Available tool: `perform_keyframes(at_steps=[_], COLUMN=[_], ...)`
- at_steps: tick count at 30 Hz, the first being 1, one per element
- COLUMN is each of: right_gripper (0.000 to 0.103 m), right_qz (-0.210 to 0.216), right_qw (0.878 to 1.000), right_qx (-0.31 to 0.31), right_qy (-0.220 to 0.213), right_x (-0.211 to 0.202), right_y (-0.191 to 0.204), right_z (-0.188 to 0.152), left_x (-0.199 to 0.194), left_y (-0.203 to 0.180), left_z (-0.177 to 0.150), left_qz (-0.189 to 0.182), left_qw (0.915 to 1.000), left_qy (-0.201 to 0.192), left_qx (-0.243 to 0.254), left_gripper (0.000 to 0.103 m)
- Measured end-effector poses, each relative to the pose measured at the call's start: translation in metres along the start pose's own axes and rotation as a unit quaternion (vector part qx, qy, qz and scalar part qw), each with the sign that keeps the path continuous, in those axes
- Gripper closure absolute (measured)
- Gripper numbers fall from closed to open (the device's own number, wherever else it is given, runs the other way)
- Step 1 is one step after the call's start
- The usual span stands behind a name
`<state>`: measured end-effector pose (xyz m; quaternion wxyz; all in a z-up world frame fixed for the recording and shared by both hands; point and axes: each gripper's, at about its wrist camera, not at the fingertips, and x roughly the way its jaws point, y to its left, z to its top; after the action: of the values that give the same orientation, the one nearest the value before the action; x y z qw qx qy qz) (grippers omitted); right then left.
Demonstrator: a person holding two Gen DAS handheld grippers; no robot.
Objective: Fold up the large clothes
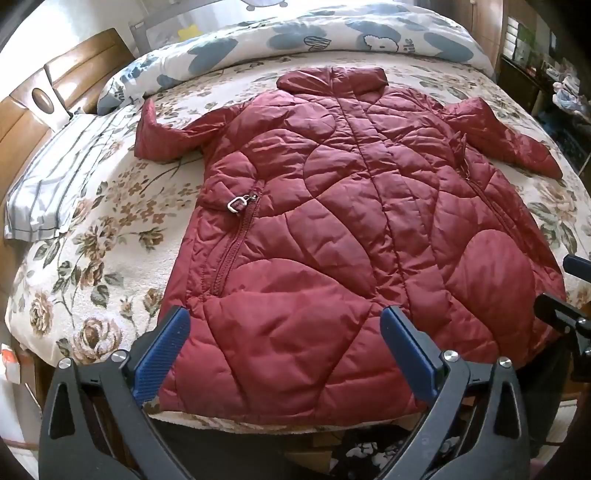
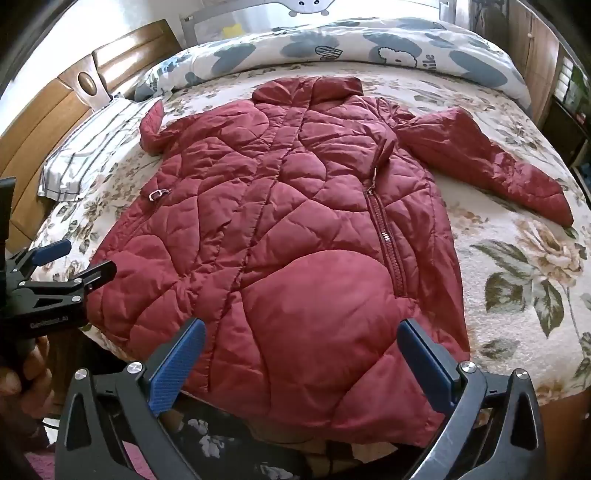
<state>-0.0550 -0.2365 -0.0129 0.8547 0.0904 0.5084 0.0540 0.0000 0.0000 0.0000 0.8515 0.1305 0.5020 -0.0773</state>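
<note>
A dark red quilted puffer jacket [image 1: 332, 221] lies flat on the bed, front up, collar far, hem at the near edge, both sleeves spread out. It also shows in the right wrist view [image 2: 295, 236]. My left gripper [image 1: 284, 332] is open and empty, hovering over the hem's left part. My right gripper [image 2: 301, 343] is open and empty over the hem's right part. The left gripper also shows at the left of the right wrist view [image 2: 79, 262], open. The right gripper's tips show at the right edge of the left wrist view [image 1: 565, 288].
The bed has a floral cover [image 1: 92, 266]. A blue and white duvet [image 1: 332, 33] lies along the far side. A striped pillow [image 1: 62, 177] lies at the left by the wooden headboard [image 1: 44, 110]. Shelves [image 1: 546, 74] stand at the right.
</note>
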Motion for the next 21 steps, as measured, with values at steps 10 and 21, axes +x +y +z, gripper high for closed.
perform_keyframes(at_steps=[10, 21], right_gripper=[0.000, 0.000], right_qz=[0.007, 0.010], right_qw=[1.000, 1.000], right_qx=[0.001, 0.001], right_qy=[-0.001, -0.002], right_x=[-0.0006, -0.0014], right_y=[-0.0016, -0.0003], right_z=[0.0007, 0.0010], left_x=[0.0000, -0.0001], left_y=[-0.0003, -0.0003], left_z=[0.0006, 0.0006], left_qz=[-0.001, 0.001], left_qw=[1.0000, 1.0000], left_qy=[0.001, 0.000], left_qx=[-0.001, 0.000], left_gripper=[0.000, 0.000])
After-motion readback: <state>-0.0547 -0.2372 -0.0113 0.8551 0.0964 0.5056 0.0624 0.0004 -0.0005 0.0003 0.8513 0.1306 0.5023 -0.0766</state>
